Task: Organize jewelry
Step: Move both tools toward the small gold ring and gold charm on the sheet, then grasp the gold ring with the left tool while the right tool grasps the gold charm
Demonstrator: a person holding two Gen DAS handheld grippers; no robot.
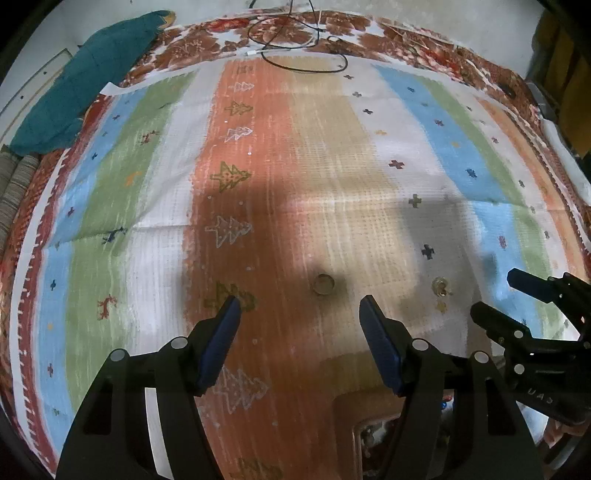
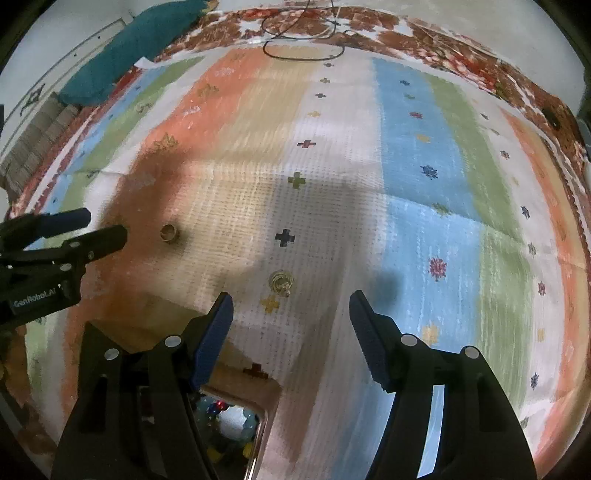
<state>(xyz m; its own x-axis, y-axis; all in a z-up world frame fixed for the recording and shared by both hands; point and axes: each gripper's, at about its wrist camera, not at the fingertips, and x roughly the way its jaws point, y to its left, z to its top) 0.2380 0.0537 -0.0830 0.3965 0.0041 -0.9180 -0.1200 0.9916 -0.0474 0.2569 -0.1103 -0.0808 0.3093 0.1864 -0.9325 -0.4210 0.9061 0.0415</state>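
A gold band ring (image 1: 324, 284) lies on the striped cloth just ahead of my open, empty left gripper (image 1: 300, 302). It also shows in the right wrist view (image 2: 169, 233). A gold ornate ring or earring (image 1: 441, 286) lies to its right, and sits just ahead of my open, empty right gripper (image 2: 291, 301) in the right wrist view (image 2: 281, 281). A jewelry box (image 2: 236, 424) with colourful pieces inside sits under the right gripper's left finger; its corner shows in the left wrist view (image 1: 369, 428). The right gripper (image 1: 491, 293) shows at the right of the left wrist view, the left gripper (image 2: 105, 225) at the left of the right wrist view.
A striped cloth (image 1: 258, 166) covers a bed with a red floral sheet (image 1: 295, 33). A teal pillow (image 1: 81, 85) lies at the far left. A black cable (image 1: 306, 59) loops at the far edge.
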